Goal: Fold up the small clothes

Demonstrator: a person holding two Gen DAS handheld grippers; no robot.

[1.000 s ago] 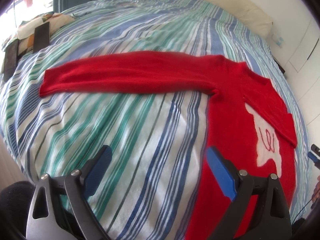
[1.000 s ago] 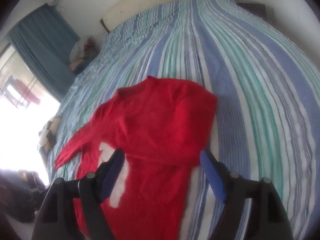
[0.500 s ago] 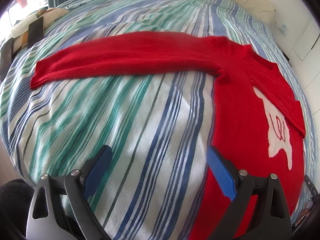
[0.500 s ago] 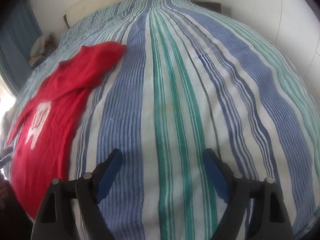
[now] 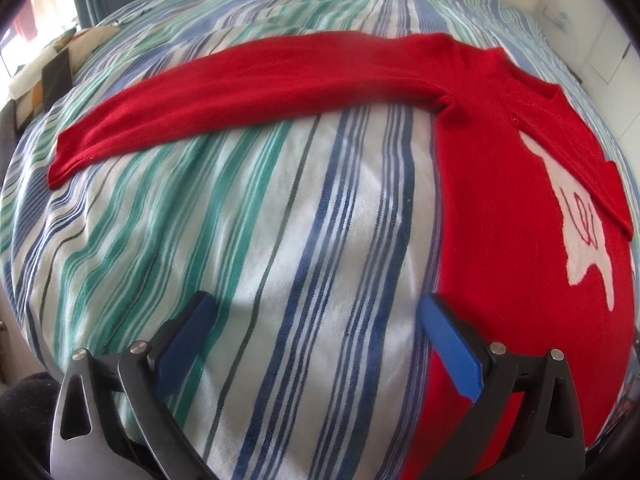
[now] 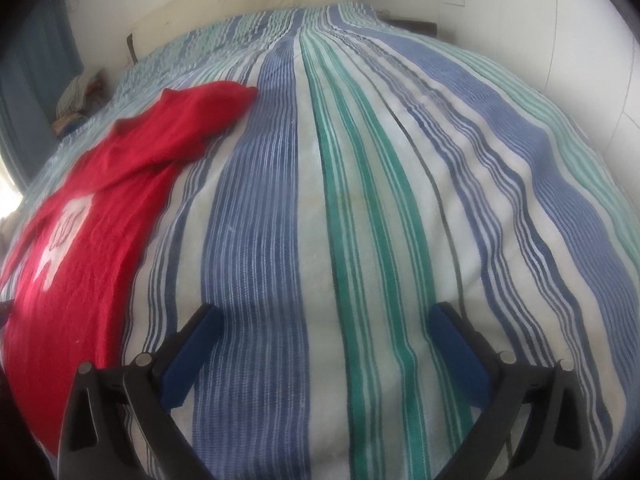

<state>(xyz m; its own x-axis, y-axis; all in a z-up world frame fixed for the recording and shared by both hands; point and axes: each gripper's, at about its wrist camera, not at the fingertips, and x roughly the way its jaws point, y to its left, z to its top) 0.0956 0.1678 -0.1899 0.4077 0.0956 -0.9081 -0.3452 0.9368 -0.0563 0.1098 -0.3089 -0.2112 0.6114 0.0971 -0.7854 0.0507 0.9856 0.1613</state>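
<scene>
A small red sweater (image 5: 496, 184) with a white motif (image 5: 580, 220) lies flat on the striped bed cover (image 5: 260, 240). One long sleeve (image 5: 240, 96) stretches out to the left; the other sleeve is folded across the chest. My left gripper (image 5: 316, 336) is open and empty, low over the cover, its right finger at the sweater's side edge. In the right wrist view the sweater (image 6: 88, 216) lies at the left. My right gripper (image 6: 324, 344) is open and empty over bare cover, apart from the sweater.
A pillow (image 6: 248, 4) lies against the wall at the head of the bed. A blue curtain (image 6: 24, 64) and a heap of clothes (image 6: 80, 96) are at the far left. A patterned cloth (image 5: 44, 76) lies at the bed's left edge.
My right gripper has swung right, off the sweater, and now faces bare cover. My left gripper has shifted slightly; the sweater lies as before.
</scene>
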